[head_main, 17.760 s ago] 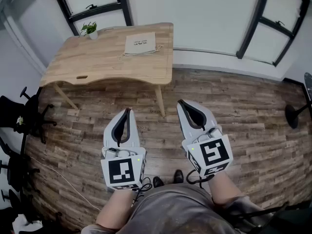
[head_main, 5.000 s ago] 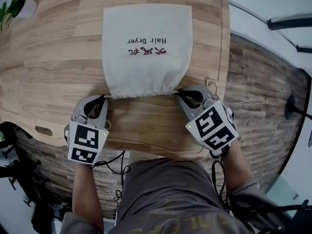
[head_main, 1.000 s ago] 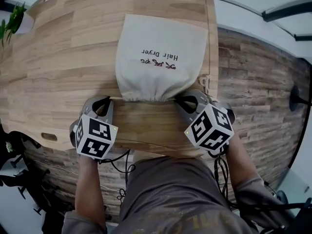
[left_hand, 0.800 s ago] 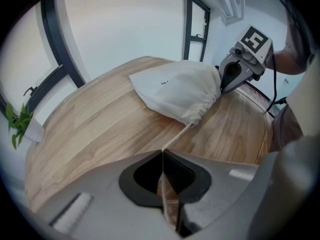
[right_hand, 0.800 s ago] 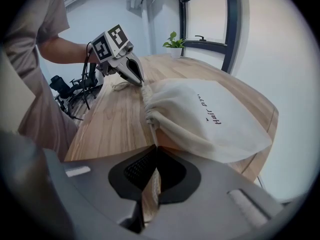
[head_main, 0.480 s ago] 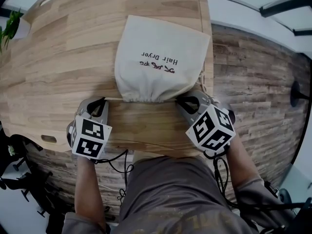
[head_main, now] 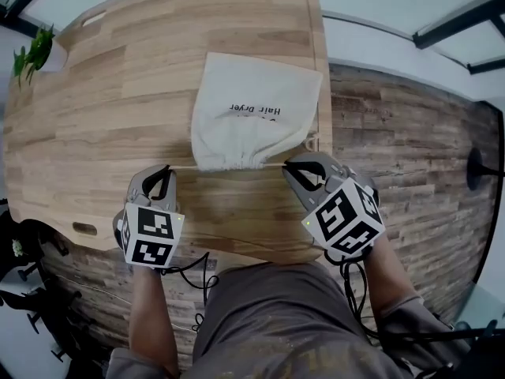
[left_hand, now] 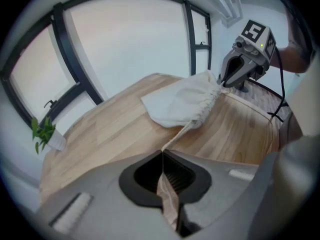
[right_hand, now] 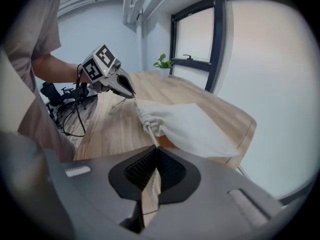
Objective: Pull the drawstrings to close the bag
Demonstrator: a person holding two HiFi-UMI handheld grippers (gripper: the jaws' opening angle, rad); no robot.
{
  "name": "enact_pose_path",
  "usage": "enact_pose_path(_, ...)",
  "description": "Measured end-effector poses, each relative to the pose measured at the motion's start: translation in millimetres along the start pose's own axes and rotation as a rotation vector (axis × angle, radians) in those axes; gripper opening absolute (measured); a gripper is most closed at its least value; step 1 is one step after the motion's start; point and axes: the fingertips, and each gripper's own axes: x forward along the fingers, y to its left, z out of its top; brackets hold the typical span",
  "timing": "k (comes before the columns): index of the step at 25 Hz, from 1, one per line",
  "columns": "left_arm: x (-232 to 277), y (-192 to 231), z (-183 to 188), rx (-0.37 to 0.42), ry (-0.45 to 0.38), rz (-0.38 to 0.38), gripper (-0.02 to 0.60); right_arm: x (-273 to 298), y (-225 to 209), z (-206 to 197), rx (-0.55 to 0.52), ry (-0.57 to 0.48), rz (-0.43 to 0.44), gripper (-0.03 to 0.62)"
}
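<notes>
A cream cloth bag (head_main: 254,109) with dark print lies on the wooden table (head_main: 118,109), its gathered mouth (head_main: 230,163) towards me. A drawstring (head_main: 183,166) runs taut from the mouth's left side into my left gripper (head_main: 164,170), which is shut on it; the drawstring (left_hand: 181,132) enters the jaws in the left gripper view. On the right, a drawstring (right_hand: 148,132) leads into my right gripper (head_main: 289,168), shut on it. The bag (left_hand: 182,104) looks bunched at the mouth, as does the bag (right_hand: 187,126) in the right gripper view.
A small potted plant (head_main: 33,50) stands at the table's far left corner. The bag's right side lies close to the table's right edge (head_main: 323,117). Wood-plank floor (head_main: 410,156) lies beyond. A dark chair base (head_main: 478,167) stands at the far right.
Both grippers have drawn apart and towards me with the strings; the bag's mouth has narrowed and gathered more. The bag sits further from me than a second ago.
</notes>
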Motion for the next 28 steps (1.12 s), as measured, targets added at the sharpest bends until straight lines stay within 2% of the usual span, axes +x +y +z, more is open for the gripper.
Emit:
enact_pose_path(5,-73,38,69,-0.013,-0.202,0.171,0.005,-64,-33,65,0.029,-0.225,-0.102,0.032)
enact_pose_path(10,-164,66,125,-0.095,-0.406,0.285,0.005,-146,-49,140,0.010,-0.461,-0.175,0.032)
enact_pose_path(13,-216,79,154,-0.140,-0.514,0.343,0.005,-191,-54,174,0.004,-0.548,-0.213,0.034)
enact_pose_path(17,-274,93,184,-0.144,-0.633,0.421,0.005,-238,-58,216,-0.041,-0.649,-0.272,0.034)
enact_pose_path(23,-317,89,201,-0.148,-0.707,0.461,0.005,-277,-51,234,-0.068,-0.698,-0.312,0.035)
enact_pose_path(28,-318,89,200,-0.159,-0.711,0.470,0.005,-275,-54,234,-0.059,-0.701,-0.317,0.035)
